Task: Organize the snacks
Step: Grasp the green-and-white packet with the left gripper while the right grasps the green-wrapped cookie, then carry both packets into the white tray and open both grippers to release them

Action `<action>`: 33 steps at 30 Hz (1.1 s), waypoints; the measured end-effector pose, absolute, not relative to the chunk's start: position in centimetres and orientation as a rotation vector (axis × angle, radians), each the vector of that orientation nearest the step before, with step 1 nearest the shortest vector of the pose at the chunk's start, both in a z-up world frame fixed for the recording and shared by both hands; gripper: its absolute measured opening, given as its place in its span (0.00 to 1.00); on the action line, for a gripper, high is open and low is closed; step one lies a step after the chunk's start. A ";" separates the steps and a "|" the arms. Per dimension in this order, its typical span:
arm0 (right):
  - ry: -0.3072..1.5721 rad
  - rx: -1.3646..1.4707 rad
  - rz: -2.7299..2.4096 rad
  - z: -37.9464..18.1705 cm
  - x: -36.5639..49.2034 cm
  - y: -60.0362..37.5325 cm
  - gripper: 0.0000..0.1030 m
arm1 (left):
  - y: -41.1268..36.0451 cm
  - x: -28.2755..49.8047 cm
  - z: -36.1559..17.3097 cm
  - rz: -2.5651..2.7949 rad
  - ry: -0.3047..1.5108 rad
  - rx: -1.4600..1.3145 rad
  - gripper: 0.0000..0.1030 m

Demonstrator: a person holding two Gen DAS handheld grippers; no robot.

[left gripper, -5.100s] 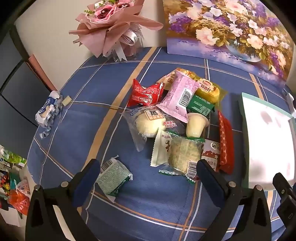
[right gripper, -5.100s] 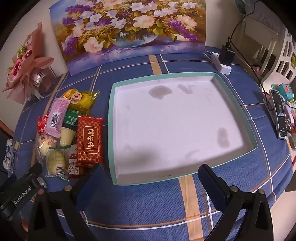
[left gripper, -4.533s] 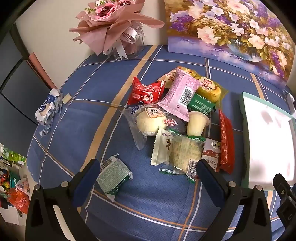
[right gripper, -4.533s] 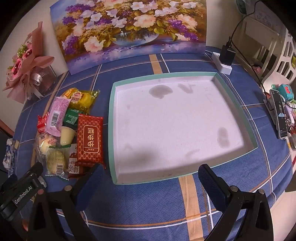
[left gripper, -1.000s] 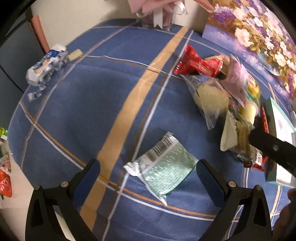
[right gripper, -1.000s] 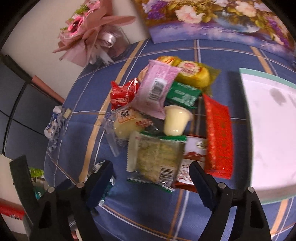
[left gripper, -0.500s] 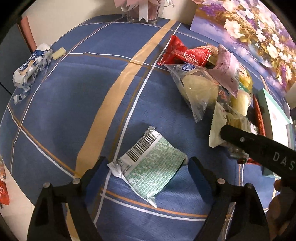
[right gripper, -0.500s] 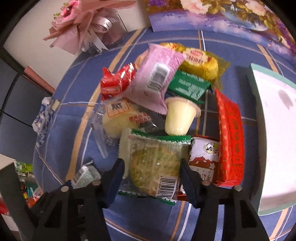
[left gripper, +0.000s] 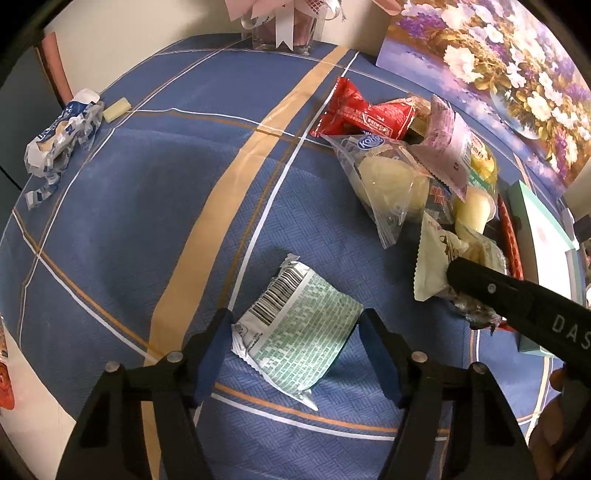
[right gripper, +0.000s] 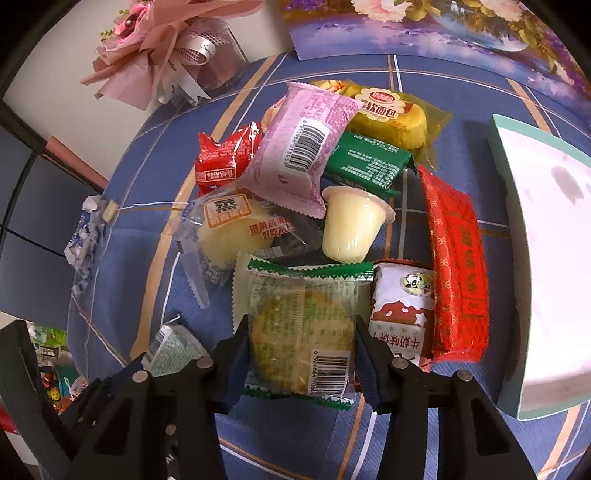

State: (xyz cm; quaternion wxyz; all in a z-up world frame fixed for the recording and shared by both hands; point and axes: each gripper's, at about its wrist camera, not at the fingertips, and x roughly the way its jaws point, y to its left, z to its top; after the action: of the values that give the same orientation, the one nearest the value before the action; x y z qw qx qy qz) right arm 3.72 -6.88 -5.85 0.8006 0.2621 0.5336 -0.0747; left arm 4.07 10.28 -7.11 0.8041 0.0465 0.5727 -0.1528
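Blue checked cloth (left gripper: 155,206) covers the surface, with a flower painting (right gripper: 443,26) propped at the back and a pink bouquet (right gripper: 159,48) beside it; a white tray (right gripper: 546,258) with a teal rim sits to the right of the snack pile; pile has a long red pack (right gripper: 458,266), a pink pack (right gripper: 303,147), a yellow cake pack (right gripper: 391,110), a clear-wrapped bun (right gripper: 236,229) and a jelly cup (right gripper: 351,225); right tool (right gripper: 301,354) has both pads pressed on the sides of the green-edged cookie pack (right gripper: 299,325) at the pile's near edge; left tool (left gripper: 295,354) is narrowed around the mint pack (left gripper: 299,332), lying alone left of the pile, pads at its edges, can't tell if they're actually gripping.
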 end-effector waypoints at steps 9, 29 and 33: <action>1.125 0.561 -0.158 -4.5 2.7 -7.2 0.51 | 11.4 4.7 -7.2 -0.289 1.218 0.069 0.61; 1.006 0.639 -0.216 0.6 -2.3 -11.8 0.51 | 8.4 3.8 -0.7 -0.312 1.132 0.057 0.61; 1.002 0.662 -0.327 0.8 -4.1 -14.7 0.51 | 4.6 3.0 0.9 -0.389 1.126 0.086 0.61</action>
State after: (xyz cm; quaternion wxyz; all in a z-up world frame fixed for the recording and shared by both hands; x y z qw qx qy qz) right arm -4.07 -14.72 0.81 0.8127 0.3099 0.4691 -0.1531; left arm 3.01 4.58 0.93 0.8269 0.0403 0.5302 -0.1831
